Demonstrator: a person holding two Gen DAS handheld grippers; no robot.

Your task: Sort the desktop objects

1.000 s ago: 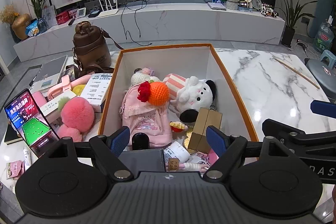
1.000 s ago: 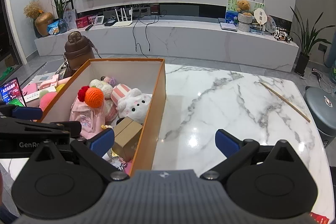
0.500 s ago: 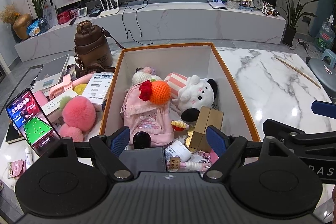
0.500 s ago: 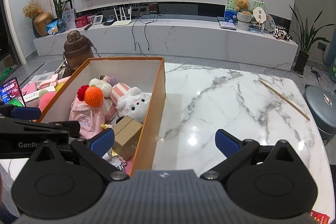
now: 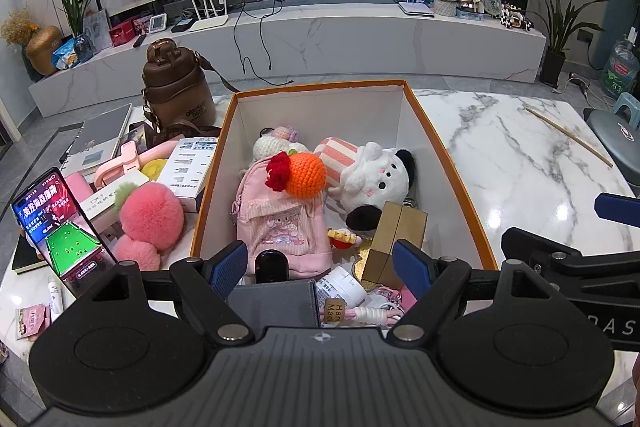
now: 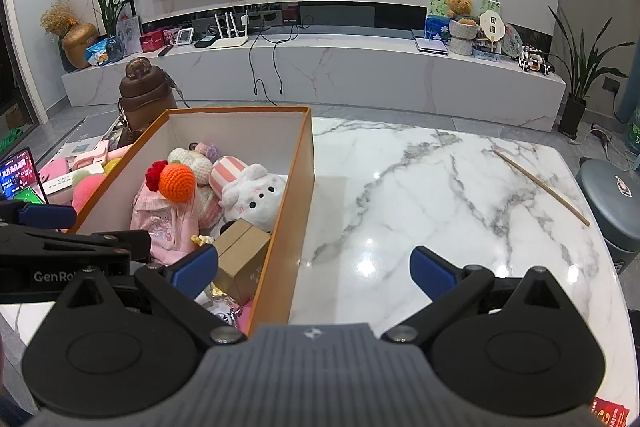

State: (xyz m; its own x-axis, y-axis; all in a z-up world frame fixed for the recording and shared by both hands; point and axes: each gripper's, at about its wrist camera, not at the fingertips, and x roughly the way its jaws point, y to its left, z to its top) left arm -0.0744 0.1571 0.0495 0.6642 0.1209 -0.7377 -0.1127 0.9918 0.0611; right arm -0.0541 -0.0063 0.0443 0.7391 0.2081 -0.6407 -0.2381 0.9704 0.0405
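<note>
A phone (image 5: 60, 223) is leaning upright at the far left, beside a pink pom-pom (image 5: 150, 213). The orange-rimmed box (image 5: 448, 163) is sitting on the marble table (image 6: 440, 207), its long axis running away from the cameras, toys filling it. The left gripper (image 5: 320, 265) is hovering spread over its near end, holding nothing. The right gripper (image 6: 314, 269) is hanging spread over the box's right wall

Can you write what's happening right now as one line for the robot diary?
left gripper: open, empty, over box near end | right gripper: open, empty, above box's right wall | toys in box | pink pompom outside
</note>
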